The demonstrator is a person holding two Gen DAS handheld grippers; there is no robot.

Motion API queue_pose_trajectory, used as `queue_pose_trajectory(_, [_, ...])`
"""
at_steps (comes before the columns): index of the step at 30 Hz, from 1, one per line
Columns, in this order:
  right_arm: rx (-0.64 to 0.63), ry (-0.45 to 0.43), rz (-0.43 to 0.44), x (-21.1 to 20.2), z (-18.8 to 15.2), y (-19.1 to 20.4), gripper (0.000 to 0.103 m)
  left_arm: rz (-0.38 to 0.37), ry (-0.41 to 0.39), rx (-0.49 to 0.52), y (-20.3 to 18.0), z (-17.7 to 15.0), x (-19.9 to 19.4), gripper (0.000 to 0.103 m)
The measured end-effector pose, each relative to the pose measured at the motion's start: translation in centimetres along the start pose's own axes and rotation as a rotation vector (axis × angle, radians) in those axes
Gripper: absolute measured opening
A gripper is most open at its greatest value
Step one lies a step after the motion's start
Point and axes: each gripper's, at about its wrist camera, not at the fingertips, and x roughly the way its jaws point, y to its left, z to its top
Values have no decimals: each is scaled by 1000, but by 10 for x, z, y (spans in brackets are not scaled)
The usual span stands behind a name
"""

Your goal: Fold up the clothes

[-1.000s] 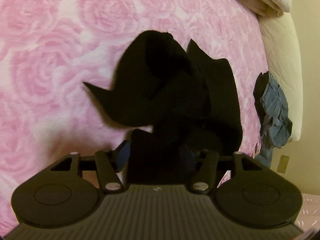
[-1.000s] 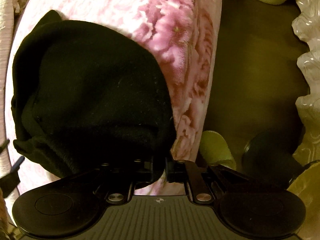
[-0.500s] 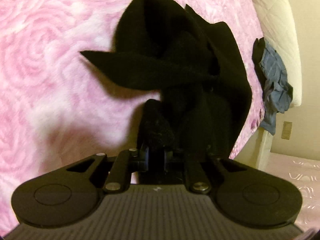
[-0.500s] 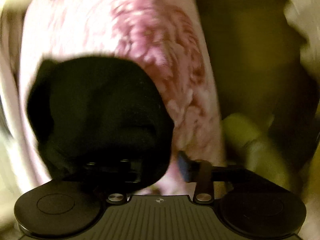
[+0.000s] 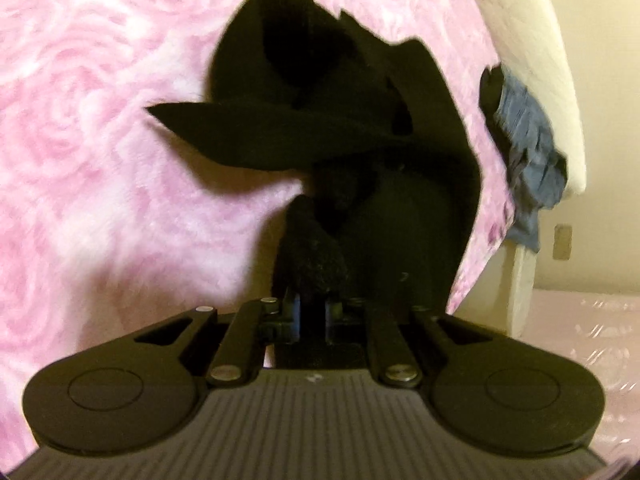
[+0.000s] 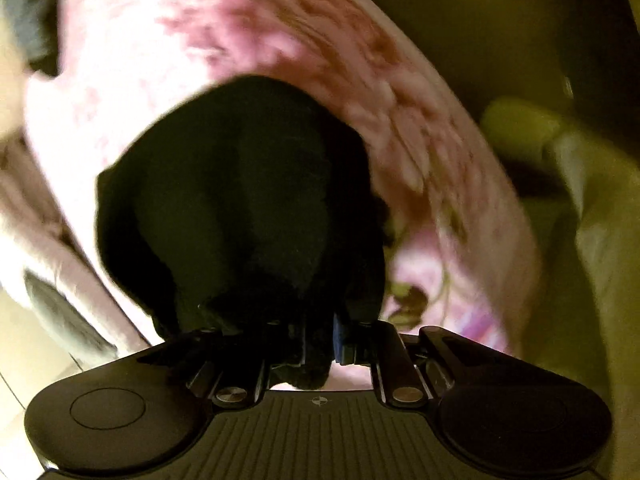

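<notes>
1. Black fleecy garment (image 5: pixel 332 120) is bunching in soft folds over a pink rose-patterned blanket (image 5: pixel 80 120) on the bed.
2. Left gripper (image 5: pixel 312 312) fingers are pinching nearly closed on a fuzzy fold of it.
3. Right gripper (image 6: pixel 320 344) fingers are clamping another edge, cloth (image 6: pixel 240 200) draping ahead; this view is blurring.
4. Crumpled blue-grey cloth (image 5: pixel 528 152) is lying at the mattress edge.

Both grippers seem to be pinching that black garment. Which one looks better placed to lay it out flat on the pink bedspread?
Probably left gripper: shut on the black garment, facing open pink bedspread. Right gripper sits by the bed's edge.
</notes>
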Motion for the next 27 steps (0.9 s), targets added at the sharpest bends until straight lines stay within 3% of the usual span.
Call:
queue_pose_trajectory(4, [-205,-52,92,-48,-13,38,10,-39,-84,9,-6,-22,-44,6])
queue_pose_trajectory(11, [-624,-44,344,-131,-56,146,10,-215,-381,120,-61,-47,-176,6])
queue_pose_trajectory(20, [-1033,64,686,-194,-141,303,10,-266,-872,341,-177,-74,-339,6])
queue_pose_trajectory(24, [-1202,119,839,-219,-179,374,9,-221,-1098,413,-234,-107,-391,6])
queue_pose_trajectory(27, [-1281,216,896,-233,-192,412,9,-182,-1236,430,-267,-141,-407,6])
